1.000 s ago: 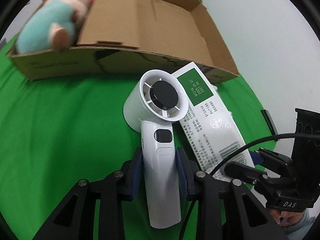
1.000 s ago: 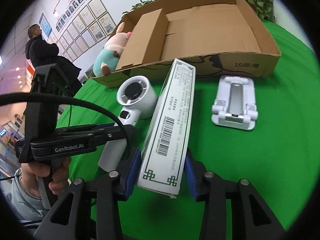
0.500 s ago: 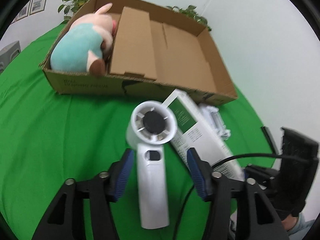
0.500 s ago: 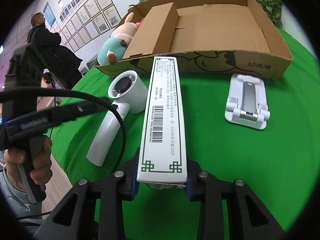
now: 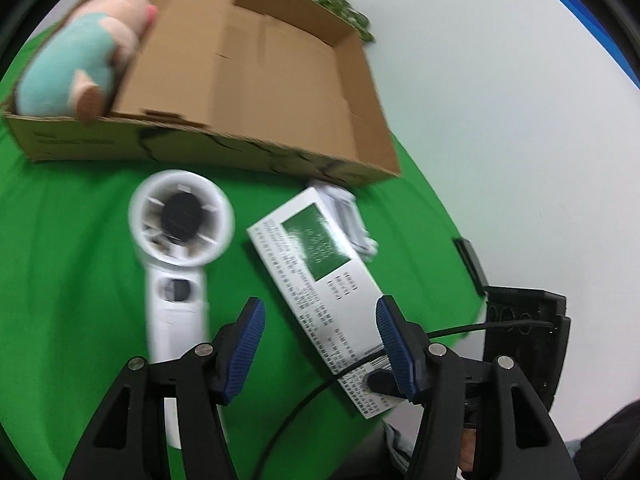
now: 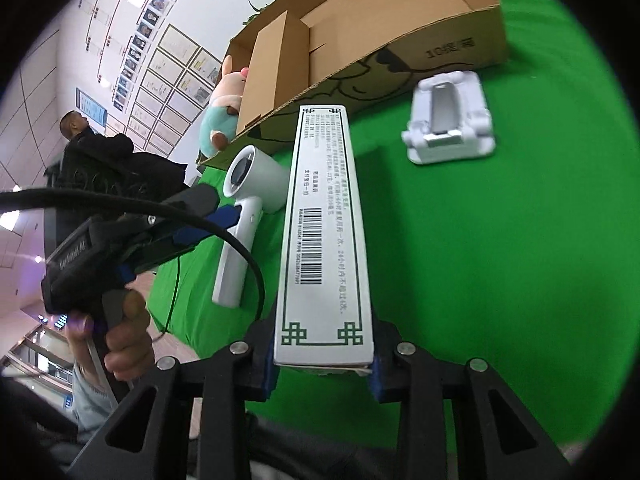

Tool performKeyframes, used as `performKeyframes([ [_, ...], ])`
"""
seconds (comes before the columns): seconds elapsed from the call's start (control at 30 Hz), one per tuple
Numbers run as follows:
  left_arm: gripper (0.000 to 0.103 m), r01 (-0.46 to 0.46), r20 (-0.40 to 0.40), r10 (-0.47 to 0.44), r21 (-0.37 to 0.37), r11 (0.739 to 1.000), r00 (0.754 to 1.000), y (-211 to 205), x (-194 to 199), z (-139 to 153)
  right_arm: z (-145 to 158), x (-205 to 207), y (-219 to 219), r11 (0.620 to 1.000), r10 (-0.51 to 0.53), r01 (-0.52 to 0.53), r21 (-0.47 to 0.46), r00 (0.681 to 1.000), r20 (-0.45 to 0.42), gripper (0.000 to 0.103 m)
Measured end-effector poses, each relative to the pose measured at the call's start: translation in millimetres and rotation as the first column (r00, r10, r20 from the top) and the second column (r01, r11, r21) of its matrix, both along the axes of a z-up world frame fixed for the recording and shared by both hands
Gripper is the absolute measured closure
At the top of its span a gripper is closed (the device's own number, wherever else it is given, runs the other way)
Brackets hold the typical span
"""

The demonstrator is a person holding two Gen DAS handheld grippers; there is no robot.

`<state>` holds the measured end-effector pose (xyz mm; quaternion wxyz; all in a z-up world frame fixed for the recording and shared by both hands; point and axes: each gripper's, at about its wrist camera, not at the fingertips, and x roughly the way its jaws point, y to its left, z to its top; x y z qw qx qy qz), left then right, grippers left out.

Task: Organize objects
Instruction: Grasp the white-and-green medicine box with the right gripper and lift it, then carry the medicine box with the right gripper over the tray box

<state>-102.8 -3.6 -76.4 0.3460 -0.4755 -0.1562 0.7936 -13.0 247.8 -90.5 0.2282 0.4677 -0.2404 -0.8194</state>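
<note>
Two grippers: your left gripper [image 5: 318, 344], a second ago clamped on the fan [image 5: 180, 264], now gapes, apparently drawn back; fan lies mid-table. Your right gripper [image 6: 322, 364] grips the carton [image 6: 324, 236] before the box [image 6: 400, 32].

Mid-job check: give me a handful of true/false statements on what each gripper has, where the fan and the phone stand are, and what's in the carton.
1. The right gripper has its jaws shut on the white box. True.
2. The left gripper grips the handheld fan. False: its jaws are open and hold nothing; the fan lies on the green cloth.
3. The plush toy sits in the cardboard carton. True, at its left end.
4. The white phone stand is inside the carton. False: it lies on the cloth in front of the carton.
5. The white box lies flat in the carton. False: it is held outside the carton, above the cloth.
</note>
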Motion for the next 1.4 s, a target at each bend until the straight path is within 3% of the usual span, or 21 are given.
performKeyframes([
  [0.13, 0.047, 0.069, 0.004, -0.069, -0.022, 0.997, 0.998, 29, 6, -3, -3, 19, 13, 0.999, -0.01, 0.01, -0.046, 1.0, 0.007, 0.071],
  [0.23, 0.047, 0.084, -0.004, -0.085, -0.129, 0.988, 0.996, 50, 7, -9, -12, 24, 24, 0.988, -0.047, 0.052, -0.147, 0.998, 0.037, 0.071],
  [0.33, 0.047, 0.123, 0.079, -0.118, -0.066, 0.99, 0.99, 56, 3, -18, -22, 24, 31, 0.966, -0.065, 0.076, -0.248, 0.996, 0.055, 0.071],
  [0.57, 0.046, 0.112, 0.189, -0.111, 0.008, 0.994, 0.976, 46, 8, -36, -45, 10, 35, 0.898, -0.048, 0.079, -0.434, 0.995, 0.083, 0.071],
  [0.73, 0.046, 0.093, 0.258, -0.101, 0.044, 0.995, 0.961, 52, -1, -51, -50, 6, 34, 0.89, -0.025, 0.068, -0.45, 0.995, 0.1, 0.07],
  [0.87, 0.046, 0.085, 0.264, -0.092, 0.039, 0.996, 0.96, 57, -5, -51, -29, 9, 28, 0.947, -0.014, 0.04, -0.317, 0.996, 0.085, 0.061],
  [0.93, 0.046, 0.081, 0.248, -0.081, 0.013, 0.997, 0.965, 57, -5, -47, -13, 10, 26, 0.976, -0.031, 0.038, -0.213, 0.999, 0.035, 0.038],
  [0.97, 0.046, 0.078, 0.244, -0.078, 0.01, 0.997, 0.967, 58, -5, -46, -2, 12, 26, 0.987, -0.049, 0.049, -0.154, 0.999, 0.004, 0.018],
  [1.07, 0.046, 0.069, 0.241, -0.069, 0.009, 0.998, 0.968, 56, -4, -44, 24, 20, 23, 0.997, -0.076, 0.077, 0.007, 0.991, -0.108, 0.015],
  [1.13, 0.041, 0.07, 0.247, -0.068, 0.001, 0.998, 0.967, 58, -3, -45, 29, 28, 15, 0.982, -0.066, 0.097, 0.162, 0.98, -0.187, 0.011],
  [1.2, 0.039, 0.07, 0.254, -0.067, -0.003, 0.998, 0.965, 60, -3, -48, 27, 36, 4, 0.933, -0.045, 0.128, 0.338, 0.969, -0.243, 0.007],
  [1.3, 0.039, 0.079, 0.263, -0.075, -0.006, 0.997, 0.962, 66, -5, -52, 25, 45, -6, 0.913, -0.005, 0.118, 0.391, 0.96, -0.279, 0.006],
  [1.4, 0.039, 0.077, 0.284, -0.078, 0.015, 0.997, 0.956, 67, -9, -57, 23, 58, -17, 0.87, 0.041, 0.14, 0.473, 0.935, -0.352, 0.003],
])
